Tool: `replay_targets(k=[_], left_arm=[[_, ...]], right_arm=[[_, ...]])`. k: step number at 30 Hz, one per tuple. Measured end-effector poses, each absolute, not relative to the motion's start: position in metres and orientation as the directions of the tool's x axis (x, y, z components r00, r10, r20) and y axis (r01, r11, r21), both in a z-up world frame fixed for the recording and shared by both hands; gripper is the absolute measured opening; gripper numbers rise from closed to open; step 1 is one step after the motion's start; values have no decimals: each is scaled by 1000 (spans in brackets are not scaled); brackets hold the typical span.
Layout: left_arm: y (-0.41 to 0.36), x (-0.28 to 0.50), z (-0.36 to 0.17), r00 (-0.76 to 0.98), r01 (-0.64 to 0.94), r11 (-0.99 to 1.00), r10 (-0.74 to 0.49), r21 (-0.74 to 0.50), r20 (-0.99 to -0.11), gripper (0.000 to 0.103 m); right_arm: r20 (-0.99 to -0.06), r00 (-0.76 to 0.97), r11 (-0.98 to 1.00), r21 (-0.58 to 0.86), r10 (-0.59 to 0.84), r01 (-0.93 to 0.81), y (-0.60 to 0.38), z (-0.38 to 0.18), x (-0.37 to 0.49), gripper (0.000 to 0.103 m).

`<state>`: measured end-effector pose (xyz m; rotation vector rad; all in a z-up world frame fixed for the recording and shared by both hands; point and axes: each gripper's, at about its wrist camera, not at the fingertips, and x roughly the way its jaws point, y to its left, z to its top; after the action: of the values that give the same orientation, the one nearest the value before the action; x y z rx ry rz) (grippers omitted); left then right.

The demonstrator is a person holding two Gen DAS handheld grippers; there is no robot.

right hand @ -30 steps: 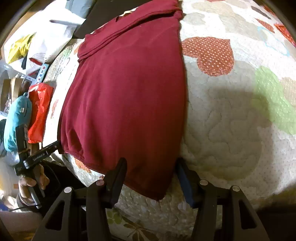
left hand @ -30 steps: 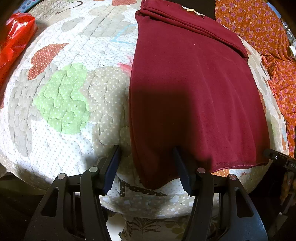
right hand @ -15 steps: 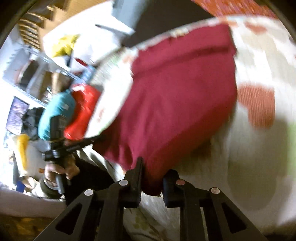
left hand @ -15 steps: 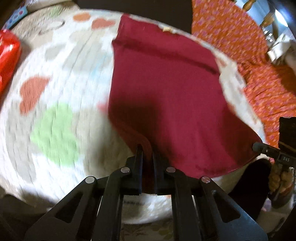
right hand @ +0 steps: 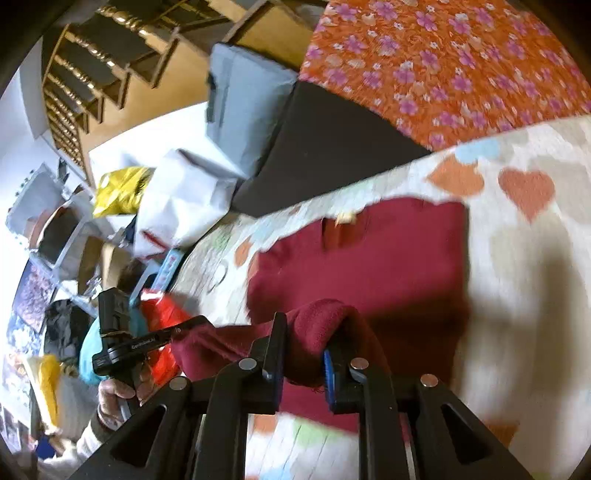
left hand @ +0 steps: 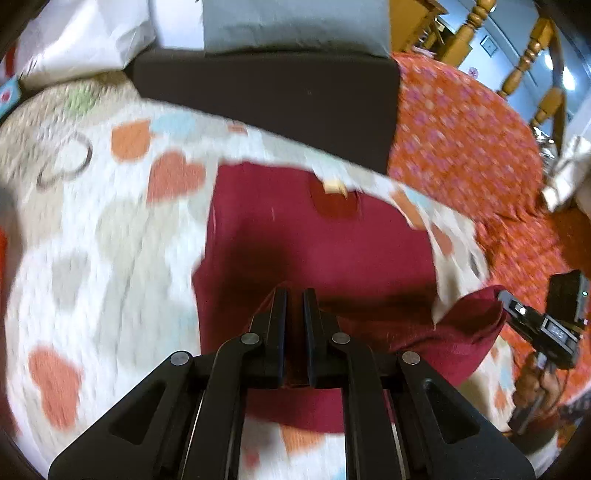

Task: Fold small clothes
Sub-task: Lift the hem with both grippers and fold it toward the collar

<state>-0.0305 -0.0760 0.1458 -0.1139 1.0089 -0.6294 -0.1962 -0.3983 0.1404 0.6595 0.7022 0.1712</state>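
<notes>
A dark red garment [left hand: 314,243] lies on the heart-patterned quilt [left hand: 103,236]; it also shows in the right wrist view [right hand: 388,258]. My left gripper [left hand: 294,295] is shut on its near left corner and holds that edge above the cloth. My right gripper [right hand: 306,332] is shut on the near right corner, with a thick fold bunched between its fingers. The lifted hem hangs between the two grippers. The right gripper also shows at the right of the left wrist view [left hand: 535,321], and the left gripper at the left of the right wrist view [right hand: 147,339].
An orange flowered cloth [left hand: 472,147] covers the right side beyond the quilt. A dark cushion [left hand: 266,96] and a grey pillow [left hand: 295,26] lie behind the garment. A red bag [right hand: 162,332], white bags [right hand: 177,203] and shelves crowd the left side.
Both grippers shut on the garment's near corners, lifted them, and carried the hem up and forward over the cloth. The views tilted up toward the far end.
</notes>
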Motion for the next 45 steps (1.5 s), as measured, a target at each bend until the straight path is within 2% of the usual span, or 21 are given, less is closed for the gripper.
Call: replay_targets(k=[5,11,13,15,16,17,19,21,23,29,31,33,35,40,43,45], left_arm=[[-95,36,143,457,388,860,-493,-332,-741,7],[-104,97,116,453,328,869,-489,-371,-745,7],[-108,108,107,435,328,870,-485,-368,-759,9],[-111,110,107,436,339,870,-482,-357,-760,23],[-109,110,110,445,345,868,-486,-356,-752,39],[-105,110,115,456,343,870,-484,-355,-747,56],[-91,112,127,480,320,863,-504,-391,-718,66],[-84,109,137,500,318,851,-525,-418,-688,69],[-86,104,142,502,336,852,-522,-401,-690,70],[-117,93,116,447,363,868,-482,-340,-754,70],[-128,95,96,438,358,891,-424,-280,-793,70],[-130,101,79,426,332,909,-384,-253,-819,70],[-125,112,62,407,282,929,-340,-238,-848,70],[-112,124,53,380,255,926,-361,-279,-852,70],[-108,119,63,416,249,932,-347,-262,-841,70],[-109,113,70,438,261,935,-337,-241,-833,70]], right_arm=[[-569,767,794,593,298,131,-430,130,-129,16],[-591,767,775,597,250,207,-459,96,-62,16],[-625,745,772,584,233,249,-464,82,-47,19],[-657,720,742,594,225,310,-475,67,-38,37],[-644,733,725,611,222,318,-481,67,-39,43],[-616,765,713,622,189,325,-488,72,-45,45],[-546,830,690,644,113,330,-504,89,-63,46],[-519,849,681,657,98,323,-510,102,-77,46],[-532,837,743,610,127,275,-497,114,-80,46],[-692,720,902,337,44,268,-442,100,-58,46],[-742,670,908,267,-20,323,-442,84,-45,46],[-774,627,904,200,-90,377,-450,68,-35,39],[-796,582,893,128,-168,432,-462,54,-26,38],[-771,618,867,199,-150,458,-478,61,-42,39],[-758,634,874,195,-153,445,-467,77,-60,39],[-751,651,892,217,-107,397,-453,87,-75,39]])
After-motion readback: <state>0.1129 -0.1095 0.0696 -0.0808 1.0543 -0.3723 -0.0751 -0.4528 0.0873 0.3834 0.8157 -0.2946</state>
